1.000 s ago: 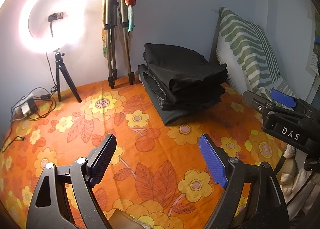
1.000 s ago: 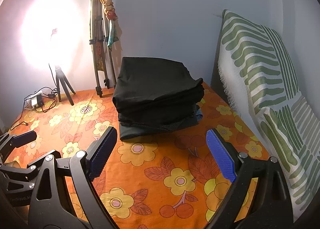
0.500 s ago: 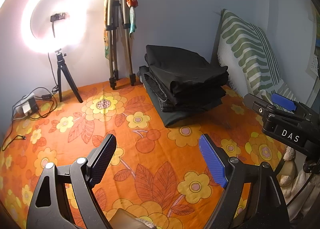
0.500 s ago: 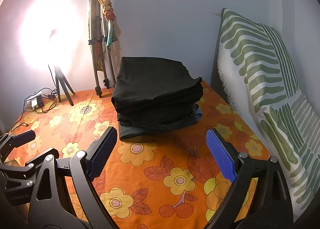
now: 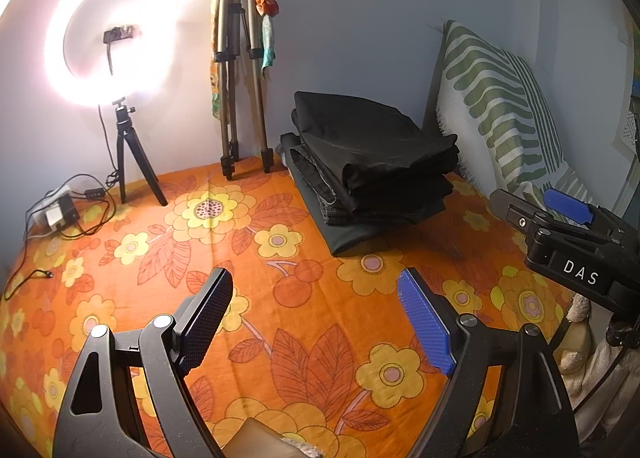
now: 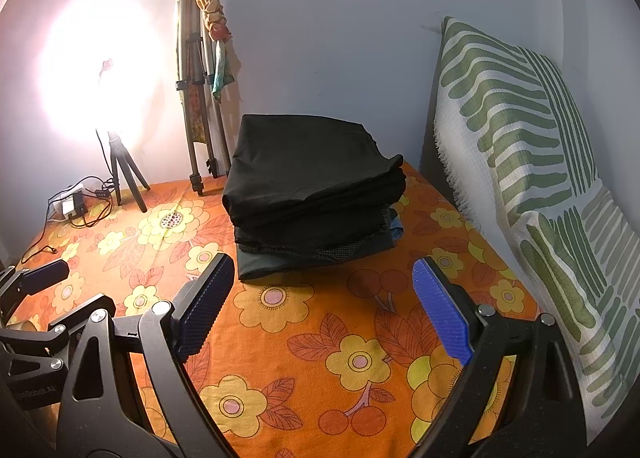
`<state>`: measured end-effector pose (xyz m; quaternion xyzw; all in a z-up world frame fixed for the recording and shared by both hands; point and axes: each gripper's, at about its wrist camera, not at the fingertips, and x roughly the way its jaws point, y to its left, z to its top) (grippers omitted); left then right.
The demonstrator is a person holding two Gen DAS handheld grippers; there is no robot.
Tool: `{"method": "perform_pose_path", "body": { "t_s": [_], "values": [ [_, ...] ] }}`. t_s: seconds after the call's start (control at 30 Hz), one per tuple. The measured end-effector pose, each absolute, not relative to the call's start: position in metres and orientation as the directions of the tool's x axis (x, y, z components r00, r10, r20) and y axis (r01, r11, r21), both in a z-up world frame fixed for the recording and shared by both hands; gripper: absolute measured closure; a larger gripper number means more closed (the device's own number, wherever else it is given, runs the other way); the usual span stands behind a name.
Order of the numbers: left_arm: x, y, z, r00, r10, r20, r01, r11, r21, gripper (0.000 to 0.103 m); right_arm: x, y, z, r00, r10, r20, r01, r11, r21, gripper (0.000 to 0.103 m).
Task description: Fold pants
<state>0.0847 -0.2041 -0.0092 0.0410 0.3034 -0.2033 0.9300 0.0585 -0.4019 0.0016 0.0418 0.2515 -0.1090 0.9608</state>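
A stack of folded dark pants (image 5: 372, 166) lies at the back of the orange floral bedsheet (image 5: 304, 310), against the wall; it also shows in the right wrist view (image 6: 312, 194). My left gripper (image 5: 320, 322) is open and empty, above the sheet, well in front of the stack. My right gripper (image 6: 324, 310) is open and empty, just in front of the stack. The right gripper's body shows at the right edge of the left wrist view (image 5: 568, 242). The left gripper's body shows at the left edge of the right wrist view (image 6: 36, 298).
A lit ring light on a small tripod (image 5: 120, 130) and a folded tripod (image 5: 236, 70) stand at the back wall. A charger and cables (image 5: 60, 214) lie at the back left. A green striped pillow (image 6: 532, 186) leans at the right.
Both grippers have drawn back and dropped slightly, so the stack sits a little higher in both views. Both stay open and empty. The stack has not moved.
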Motion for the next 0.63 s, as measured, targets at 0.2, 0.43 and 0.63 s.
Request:
{"method": "perform_pose_path", "body": {
  "t_s": [0.2,0.43,0.63],
  "values": [
    [0.0848,-0.204,-0.0098,0.732,-0.354,-0.582,0.404,0.913,-0.049,0.018,0.0585,-0.4023,0.0017,0.849,-0.189,-0.493,0.23,0.973,0.024,0.01],
    [0.0839,-0.2037,-0.0104,0.736,-0.353,-0.578,0.401,0.915,-0.048,0.018,0.058,-0.402,0.0017,0.849,-0.19,-0.493,0.232,0.972,0.025,0.01],
    [0.0819,-0.2048,-0.0101,0.746,-0.346,-0.569,0.396,0.917,-0.038,0.018,0.0583,-0.4018,0.002,0.849,-0.189,-0.493,0.231,0.973,0.024,0.01]
  ]
}}
